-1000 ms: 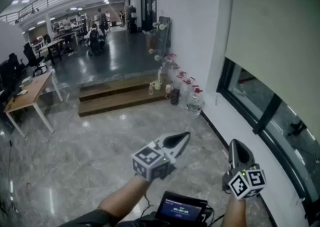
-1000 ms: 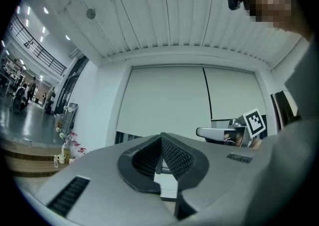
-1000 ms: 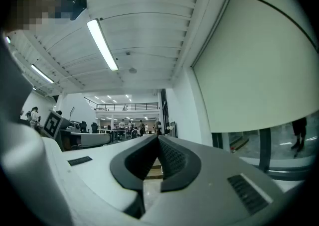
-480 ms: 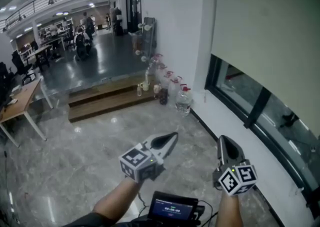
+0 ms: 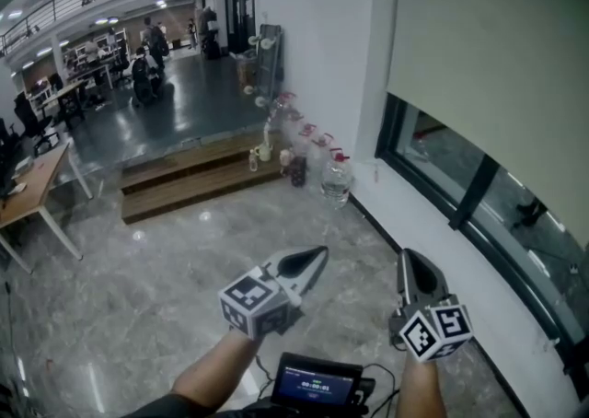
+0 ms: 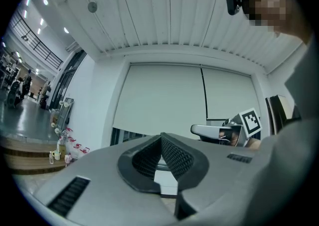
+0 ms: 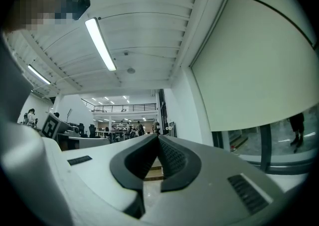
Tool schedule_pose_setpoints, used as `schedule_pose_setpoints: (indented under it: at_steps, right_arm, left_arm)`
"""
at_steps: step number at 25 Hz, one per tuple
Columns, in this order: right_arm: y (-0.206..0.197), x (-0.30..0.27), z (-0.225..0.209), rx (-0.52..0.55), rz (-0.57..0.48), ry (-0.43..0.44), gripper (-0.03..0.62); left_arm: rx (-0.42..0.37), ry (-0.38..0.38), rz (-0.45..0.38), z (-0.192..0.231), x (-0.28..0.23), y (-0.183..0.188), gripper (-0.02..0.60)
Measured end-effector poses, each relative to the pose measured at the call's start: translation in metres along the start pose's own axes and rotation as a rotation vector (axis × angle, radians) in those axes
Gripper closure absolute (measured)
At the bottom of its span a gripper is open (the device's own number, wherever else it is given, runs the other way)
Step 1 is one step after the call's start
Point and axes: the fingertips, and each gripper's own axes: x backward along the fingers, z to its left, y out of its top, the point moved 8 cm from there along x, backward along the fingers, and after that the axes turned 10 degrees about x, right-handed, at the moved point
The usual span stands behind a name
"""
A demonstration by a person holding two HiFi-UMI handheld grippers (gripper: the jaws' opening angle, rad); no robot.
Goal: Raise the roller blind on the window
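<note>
- My left gripper (image 5: 317, 256), grey with a black-and-white marker cube, points ahead toward the window wall. Its jaws are together with nothing between them.
- My right gripper (image 5: 406, 258) is beside it, nearer the window, jaws likewise together and empty.
- The pale beige fabric roller blind (image 5: 488, 48) covers the upper part of the dark-framed window (image 5: 467, 195); glass shows below its lower edge.
- Clear plastic water bottles with red caps (image 5: 336, 179) stand on the grey marble floor (image 5: 138, 296) by a low wooden step (image 5: 198, 181).
- A small black device with a lit screen (image 5: 315, 381) sits between my forearms.

floor (image 5: 110, 296): glossy polished stone | roller blind (image 5: 497, 48): matt smooth fabric | steps (image 5: 184, 191): wood
</note>
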Motion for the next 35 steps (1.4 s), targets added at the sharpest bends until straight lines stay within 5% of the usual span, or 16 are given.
schedule_pose_setpoints:
  at_steps: [21, 35]
  right_arm:
    - [-0.017, -0.073, 0.011, -0.007, 0.026, 0.007, 0.589]
    - [-0.028, -0.146, -0.102, -0.035, -0.015, 0.04, 0.589]
  left_arm:
    - [0.044, 0.009, -0.007, 0.077, -0.008, 0.005, 0.589]
    - [-0.002, 0.035, -0.001, 0.114, -0.131, 0.023, 0.589]
